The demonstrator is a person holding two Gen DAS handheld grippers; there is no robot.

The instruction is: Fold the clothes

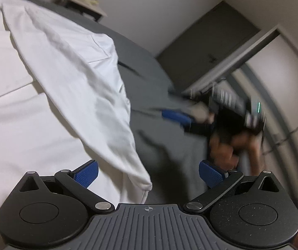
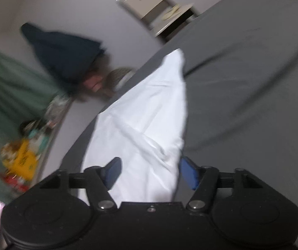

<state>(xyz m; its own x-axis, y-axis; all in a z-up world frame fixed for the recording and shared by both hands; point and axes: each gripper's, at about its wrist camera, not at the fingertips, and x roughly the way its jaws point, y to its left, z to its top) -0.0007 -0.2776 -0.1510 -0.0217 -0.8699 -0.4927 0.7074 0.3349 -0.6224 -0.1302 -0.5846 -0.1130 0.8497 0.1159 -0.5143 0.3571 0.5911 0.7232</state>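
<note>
A white garment (image 1: 76,79) lies in a long rumpled fold across a grey bedsheet (image 1: 159,145). Its narrow end (image 1: 142,181) reaches in between the blue pads of my left gripper (image 1: 148,174), which is open wide and holds nothing. To the right, blurred, a hand (image 1: 228,145) holds my right gripper (image 1: 176,117) over the grey sheet. In the right wrist view the white garment (image 2: 144,114) runs forward from between the blue pads (image 2: 187,173) of my right gripper (image 2: 151,172). These pads stand apart and do not pinch the cloth.
More white fabric (image 1: 9,129) covers the bed on the left. A bedside cabinet (image 2: 159,4) stands past the bed's far edge, with a dark door (image 1: 211,48) in the wall. A hanging dark blue garment (image 2: 65,56), green cloth (image 2: 5,87) and a cluttered shelf (image 2: 24,162) are beside the bed.
</note>
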